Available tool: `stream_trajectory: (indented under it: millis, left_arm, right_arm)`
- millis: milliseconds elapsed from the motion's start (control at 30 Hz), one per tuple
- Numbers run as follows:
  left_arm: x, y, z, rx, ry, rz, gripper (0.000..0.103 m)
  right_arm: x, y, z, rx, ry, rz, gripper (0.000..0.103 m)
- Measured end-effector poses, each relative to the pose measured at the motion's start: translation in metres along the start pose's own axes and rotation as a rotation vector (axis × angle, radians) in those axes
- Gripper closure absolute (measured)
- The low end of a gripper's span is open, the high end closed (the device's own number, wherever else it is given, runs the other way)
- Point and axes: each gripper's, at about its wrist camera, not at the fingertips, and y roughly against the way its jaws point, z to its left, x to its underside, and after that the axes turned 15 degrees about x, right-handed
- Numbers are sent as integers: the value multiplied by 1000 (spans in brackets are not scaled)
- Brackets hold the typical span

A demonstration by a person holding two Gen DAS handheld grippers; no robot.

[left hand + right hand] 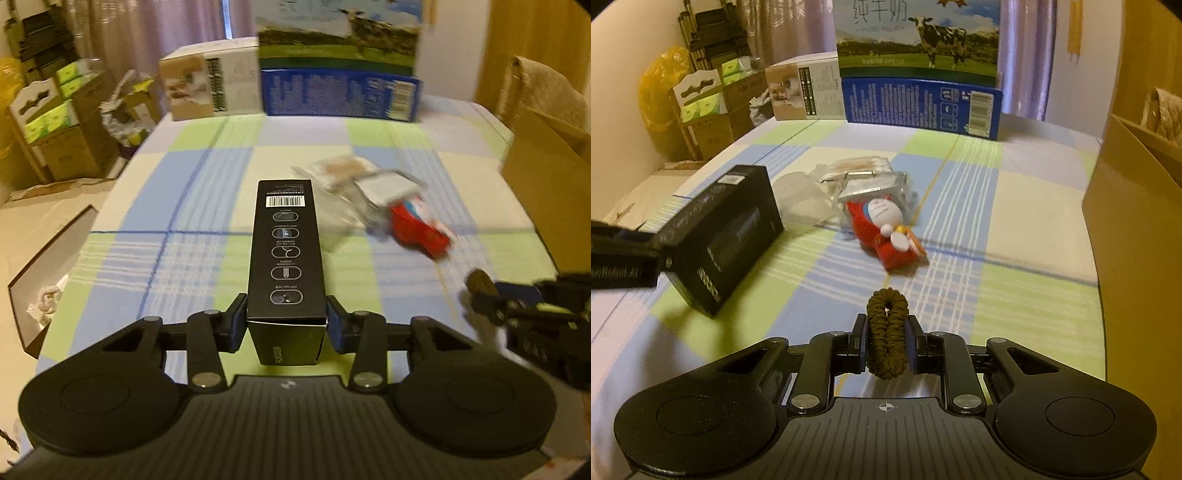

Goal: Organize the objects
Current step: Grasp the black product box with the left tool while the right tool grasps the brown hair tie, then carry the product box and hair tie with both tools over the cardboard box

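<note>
The left tongs (286,325) are clamped on the near end of a long black product box (284,251), held above the checked bedsheet (177,206) with most of its length jutting forward past the pads. It is a stiff carton with smooth printed faces, probably light for its size; gripped so near one end it will tend to droop or swivel, so a hold nearer its middle, across the narrow width, would likely be steadier. The right tongs (886,343) are closed on a brown hair tie (886,332), squeezed into a narrow loop between the pads: soft, springy, almost weightless, unlikely to slip and impossible to hurt. On the bed beyond lie a red plush toy (886,236), soft and easy to pinch at the body, and crinkly clear plastic packets (864,181), which look slippery and thin. A cardboard box (1134,236) stands open at the right edge.
</note>
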Motion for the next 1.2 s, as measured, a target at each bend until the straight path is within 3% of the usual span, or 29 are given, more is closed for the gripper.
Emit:
stream_trajectory:
  millis: [167, 300, 400, 533, 800, 900, 1000, 1200]
  left_arm:
    - [17, 21, -18, 101, -31, 18, 65]
    - [28, 29, -29, 113, -61, 33, 63]
    - [24, 31, -31, 109, -75, 22, 43]
    - [7, 26, -31, 118, -85, 27, 43]
    - [-16, -2, -24, 144, -87, 112, 44]
    - [-19, -11, -21, 139, -87, 142, 49]
    - [-20, -19, -19, 135, -82, 169, 63]
    - [-16, -17, -22, 153, -82, 180, 65]
  right_arm:
    - [13, 21, -8, 4, -37, 12, 86]
    - [21, 32, -13, 17, -69, 23, 86]
    - [22, 35, -14, 17, -85, 24, 86]
    - [21, 35, -12, 10, -90, 22, 86]
    - [21, 28, -10, -3, -101, 34, 86]
    - [22, 25, -11, -11, -115, 45, 86]
    - [21, 24, -11, -15, -126, 50, 86]
    - [19, 26, -9, -33, -128, 49, 86]
